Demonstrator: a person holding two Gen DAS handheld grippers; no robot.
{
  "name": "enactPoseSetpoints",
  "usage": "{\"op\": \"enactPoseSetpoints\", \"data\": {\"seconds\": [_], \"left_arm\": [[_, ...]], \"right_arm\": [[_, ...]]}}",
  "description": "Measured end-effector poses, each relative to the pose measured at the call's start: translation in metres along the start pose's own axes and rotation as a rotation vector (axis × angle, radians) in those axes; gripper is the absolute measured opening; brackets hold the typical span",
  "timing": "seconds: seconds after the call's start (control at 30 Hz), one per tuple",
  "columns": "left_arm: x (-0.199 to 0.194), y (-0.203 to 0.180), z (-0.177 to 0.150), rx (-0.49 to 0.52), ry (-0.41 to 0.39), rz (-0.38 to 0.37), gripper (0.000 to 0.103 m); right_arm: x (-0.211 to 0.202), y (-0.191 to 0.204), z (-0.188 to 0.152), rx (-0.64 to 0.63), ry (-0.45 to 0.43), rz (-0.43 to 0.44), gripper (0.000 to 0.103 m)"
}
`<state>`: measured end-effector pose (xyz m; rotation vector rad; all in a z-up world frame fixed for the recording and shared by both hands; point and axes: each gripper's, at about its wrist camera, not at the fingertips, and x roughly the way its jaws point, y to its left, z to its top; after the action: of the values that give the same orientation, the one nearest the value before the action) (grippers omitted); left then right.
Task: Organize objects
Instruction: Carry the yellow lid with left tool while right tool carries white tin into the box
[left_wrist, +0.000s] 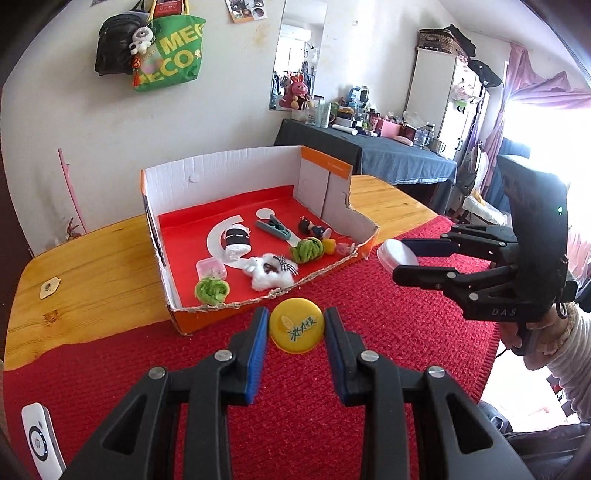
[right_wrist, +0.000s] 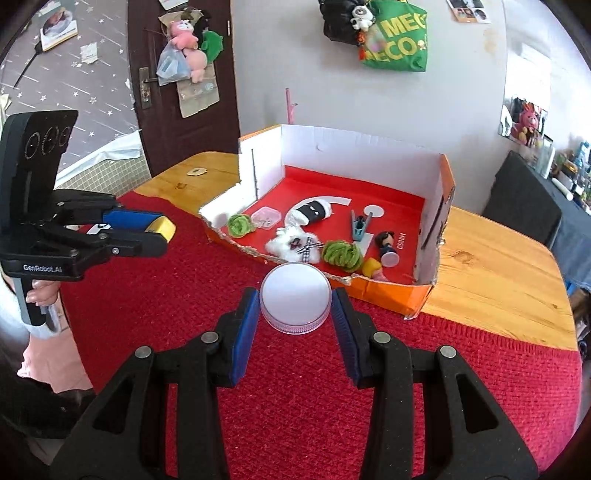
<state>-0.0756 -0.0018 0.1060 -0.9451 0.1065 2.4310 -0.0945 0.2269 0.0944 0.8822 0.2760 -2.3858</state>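
Setting: lived-in home room. Evidence: wooden tabletop (left_wrist: 92, 254) with red knitted mat (left_wrist: 406, 332); green tote bag (left_wrist: 173, 55) and black backpack (left_wrist: 114, 44) hung on wall; mirror (left_wrist: 299, 51); side table crowded with bottles (left_wrist: 369, 122); wardrobe (left_wrist: 436, 85); purple curtain (left_wrist: 532, 96); plush toys on door (right_wrist: 188, 40).

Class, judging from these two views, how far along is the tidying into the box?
Done: the cardboard box already holds small toys, such as a green pom-pom. In hand: the left gripper grips a yellow disc; the right gripper grips a white round container. Left: placing both in the box.
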Motion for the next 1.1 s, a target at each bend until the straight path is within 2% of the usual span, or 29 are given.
{"op": "enactPoseSetpoints", "data": {"seconds": [0.13,0.2,0.27,0.6,0.8,0.97,1.1], "left_arm": [[0.007,0.001,0.015,0.016,0.015,0.025,0.032],[0.017,0.004,0.027,0.025,0.029,0.074,0.032],[0.029,0.01,0.04,0.024,0.05,0.091,0.032],[0.096,0.046,0.097,-0.027,0.18,0.223,0.032],[0.13,0.062,0.113,-0.051,0.264,0.272,0.032],[0.15,0.072,0.116,-0.067,0.306,0.323,0.032],[0.165,0.078,0.115,-0.107,0.341,0.32,0.032]], "right_arm": [[0.005,-0.005,0.021,0.005,-0.008,-0.038,0.039],[0.01,-0.011,0.037,0.013,-0.014,-0.068,0.039],[0.021,-0.017,0.056,0.016,-0.004,-0.1,0.039],[0.105,-0.049,0.119,0.069,0.188,-0.201,0.039],[0.153,-0.071,0.13,0.153,0.302,-0.226,0.039],[0.174,-0.086,0.126,0.204,0.342,-0.276,0.039],[0.19,-0.095,0.122,0.247,0.375,-0.301,0.039]]}}
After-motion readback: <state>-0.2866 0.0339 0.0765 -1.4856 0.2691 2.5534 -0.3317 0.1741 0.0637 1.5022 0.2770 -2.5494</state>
